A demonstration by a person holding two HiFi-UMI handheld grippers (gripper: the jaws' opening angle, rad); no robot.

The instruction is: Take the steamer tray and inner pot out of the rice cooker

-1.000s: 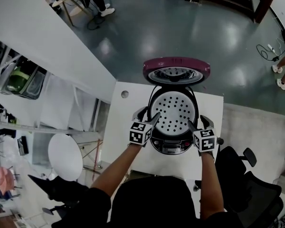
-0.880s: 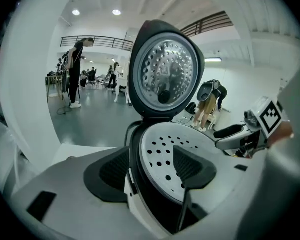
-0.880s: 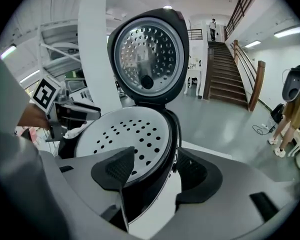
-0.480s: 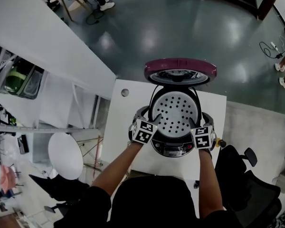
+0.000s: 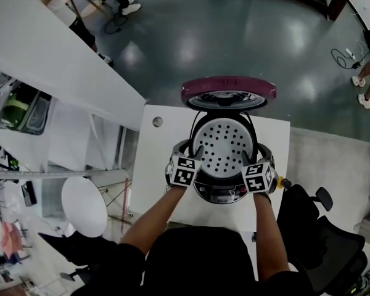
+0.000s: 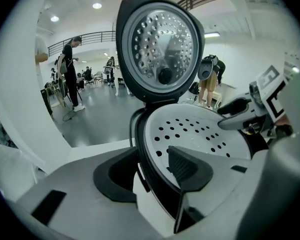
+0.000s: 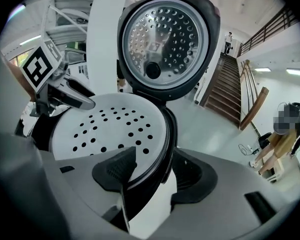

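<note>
The rice cooker point(image 5: 222, 193) stands on the white table point(image 5: 155, 165) with its maroon lid point(image 5: 228, 93) swung up at the back. The white perforated steamer tray point(image 5: 224, 142) lies in its mouth and hides the inner pot. My left gripper point(image 5: 193, 160) straddles the tray's left rim point(image 6: 149, 149), one finger outside and one over the tray point(image 6: 190, 131). Its jaws are closing, with a gap still showing at the outer pad. My right gripper point(image 5: 249, 163) straddles the right rim point(image 7: 162, 149) the same way, its jaws closing but not touching the tray point(image 7: 110, 126).
The raised lid point(image 6: 160, 46) with its dimpled metal plate point(image 7: 165, 39) towers just behind the tray. A black office chair point(image 5: 324, 239) stands to the right of the table. People stand far off on the grey floor point(image 5: 203, 36).
Both grippers have sunk and drawn in from beside the cooker until their fingers sit over the tray's left and right rims. The cooker and tray have not moved.
</note>
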